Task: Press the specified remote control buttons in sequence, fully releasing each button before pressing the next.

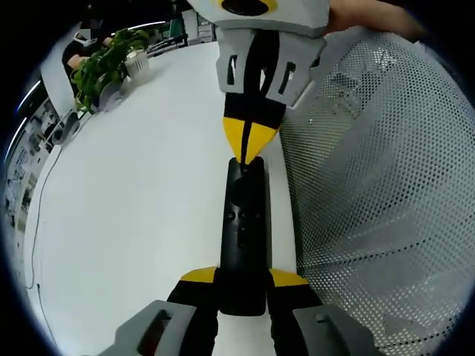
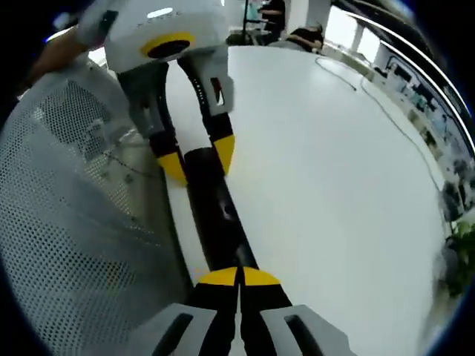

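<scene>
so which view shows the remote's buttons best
The left gripper view: the remote lies face-on, with its small buttons visible in the middle, the left gripper clamping its near end. In the right gripper view the remote shows as a dark glossy strip, buttons indistinct.

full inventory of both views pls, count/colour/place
slim black remote control: 1, black, lying near the white table's edge, one end between the left gripper's jaws
white table: 1, white, under the remote
white mesh chair back: 1, white perforated, beside the table edge
green potted plant: 1, green leaves in a white pot, far end of the table
thin cable: 1, dark, along the table's far side
left gripper: 1, grey with yellow tips, shut on the remote's end
right gripper: 1, grey with yellow tips, jaws together, tips at the remote's other end
</scene>
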Action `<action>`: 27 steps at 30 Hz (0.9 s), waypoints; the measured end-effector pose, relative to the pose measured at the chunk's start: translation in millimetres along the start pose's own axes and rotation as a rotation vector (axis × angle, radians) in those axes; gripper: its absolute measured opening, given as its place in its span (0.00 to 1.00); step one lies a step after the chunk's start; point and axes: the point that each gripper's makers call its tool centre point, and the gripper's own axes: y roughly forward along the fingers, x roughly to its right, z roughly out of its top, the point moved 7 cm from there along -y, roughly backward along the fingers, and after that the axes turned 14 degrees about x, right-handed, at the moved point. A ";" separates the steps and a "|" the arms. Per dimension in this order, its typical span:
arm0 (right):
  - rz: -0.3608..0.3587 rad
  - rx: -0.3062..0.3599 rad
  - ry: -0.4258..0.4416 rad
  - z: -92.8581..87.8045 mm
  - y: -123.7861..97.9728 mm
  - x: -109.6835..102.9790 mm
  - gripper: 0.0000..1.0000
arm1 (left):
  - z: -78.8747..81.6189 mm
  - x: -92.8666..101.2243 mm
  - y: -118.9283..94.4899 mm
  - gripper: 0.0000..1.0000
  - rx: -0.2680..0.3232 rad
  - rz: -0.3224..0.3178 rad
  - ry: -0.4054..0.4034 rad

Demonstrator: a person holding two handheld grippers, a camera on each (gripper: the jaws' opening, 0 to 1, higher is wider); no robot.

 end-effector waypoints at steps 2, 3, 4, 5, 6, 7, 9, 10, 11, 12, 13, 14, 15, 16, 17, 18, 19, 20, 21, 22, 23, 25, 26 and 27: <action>0.015 0.026 0.074 -0.2 -0.6 2.2 0.00 | 0.2 0.2 0.0 0.25 -0.001 0.000 0.000; 0.020 0.037 0.106 -0.7 -0.8 4.4 0.00 | 0.2 0.2 -0.1 0.25 -0.002 0.000 0.000; 0.018 0.044 0.128 -1.0 -0.9 4.9 0.00 | 0.2 0.1 0.0 0.25 -0.002 0.000 0.000; 0.016 0.046 0.140 -1.4 -1.3 5.8 0.00 | 0.2 0.2 0.0 0.25 -0.001 0.001 0.000; 0.017 0.042 0.139 -0.9 -1.4 5.8 0.00 | 0.1 0.1 0.0 0.25 0.000 0.002 -0.002; 0.019 0.039 0.135 -0.4 -1.2 5.2 0.00 | 0.1 0.1 0.0 0.25 0.000 0.002 -0.003; 0.024 0.031 0.128 0.4 -1.0 4.8 0.00 | 0.2 0.1 0.0 0.25 0.000 0.003 -0.003; 0.024 0.031 0.141 0.2 -1.5 5.8 0.00 | 0.2 0.1 0.1 0.25 0.000 0.003 -0.004; 0.024 0.032 0.158 0.0 -2.0 6.5 0.00 | 0.3 0.2 0.0 0.25 0.001 0.003 -0.004; 0.017 0.026 0.168 -1.0 -2.8 7.8 0.00 | 0.3 0.1 0.1 0.25 0.001 0.004 -0.004; 0.015 0.024 0.163 -1.1 -2.9 7.5 0.00 | 0.3 0.1 0.1 0.25 0.001 0.004 -0.004; 0.010 0.019 0.149 -1.0 -2.9 8.0 0.00 | 0.3 0.0 0.1 0.25 0.002 0.003 -0.005; 0.015 0.016 0.108 0.6 -2.4 6.9 0.00 | 0.3 0.0 0.1 0.25 0.002 0.003 -0.005; 0.017 0.021 0.100 2.0 -1.7 5.7 0.00 | 0.2 -0.1 0.2 0.25 0.002 0.002 -0.005; 0.021 0.026 0.106 3.7 -1.2 4.3 0.00 | 0.2 -0.1 0.1 0.25 0.002 0.002 -0.006; 0.030 0.038 0.101 6.3 -0.2 3.5 0.00 | 0.1 -0.1 0.1 0.25 0.003 0.003 -0.006; 0.036 0.048 0.097 8.1 0.6 3.0 0.00 | 0.1 0.0 0.1 0.25 0.003 0.003 -0.007; 0.039 0.055 0.095 9.4 1.3 2.8 0.00 | 0.0 0.0 0.0 0.25 0.004 0.004 -0.007; 0.041 0.057 0.095 10.0 1.6 2.5 0.00 | 0.0 0.0 0.0 0.25 0.004 0.004 -0.007; 0.049 0.052 0.090 9.9 3.9 1.4 0.00 | 0.0 0.1 0.0 0.25 0.004 0.004 -0.008; 0.056 0.035 0.071 8.3 5.4 0.5 0.00 | 0.0 0.1 -0.1 0.25 0.005 0.004 -0.008; 0.057 0.041 0.041 9.9 5.1 0.7 0.00 | 0.0 0.2 -0.1 0.25 0.004 0.004 -0.007; 0.054 0.033 0.058 9.0 4.8 0.9 0.00 | -0.1 0.2 -0.1 0.25 0.004 0.004 -0.008; 0.052 0.035 0.060 8.6 4.9 1.1 0.00 | -0.1 0.2 -0.1 0.25 0.005 0.004 -0.008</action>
